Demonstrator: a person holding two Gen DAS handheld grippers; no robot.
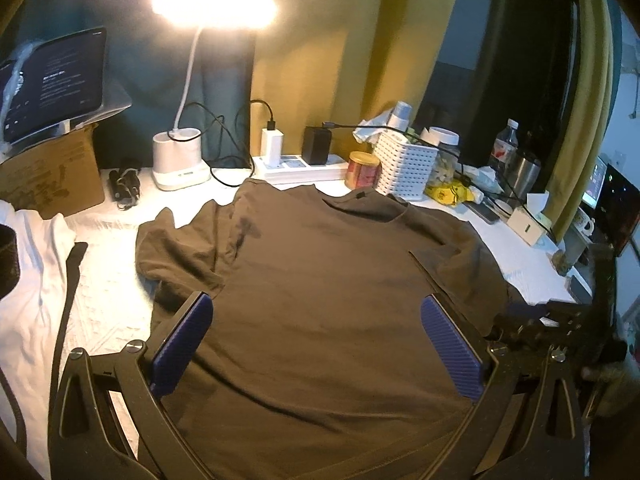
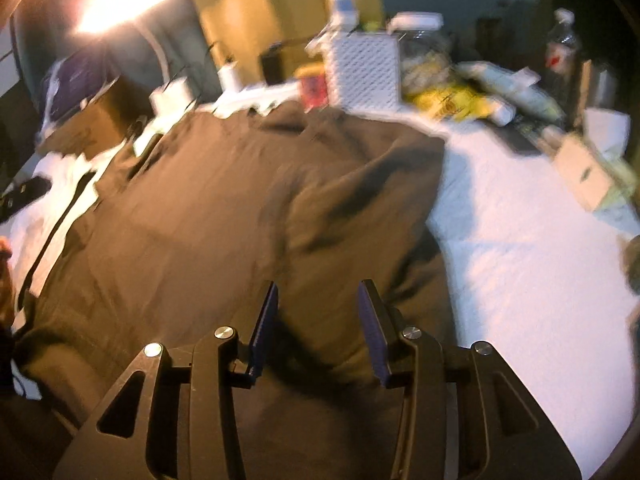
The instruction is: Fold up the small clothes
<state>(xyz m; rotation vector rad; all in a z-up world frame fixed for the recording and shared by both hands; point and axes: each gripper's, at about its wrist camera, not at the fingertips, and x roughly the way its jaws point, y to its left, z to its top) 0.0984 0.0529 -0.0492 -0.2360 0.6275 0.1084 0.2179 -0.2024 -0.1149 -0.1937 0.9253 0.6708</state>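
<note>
- The left wrist view is sharp: one brown T-shirt (image 1: 320,280) lies flat on the white table cover (image 1: 108,240), with one lamp (image 1: 180,156) and one white basket (image 1: 404,164) behind it.
- The left gripper (image 1: 316,344) is spread wide over the shirt, grasping nothing.
- The right wrist view is blurred; there the shirt's right side is folded inward.
- The right gripper (image 2: 318,328) stands parted above the fold, pads clear of cloth.
- One white garment (image 1: 28,280) is cut off at the left edge.
</note>
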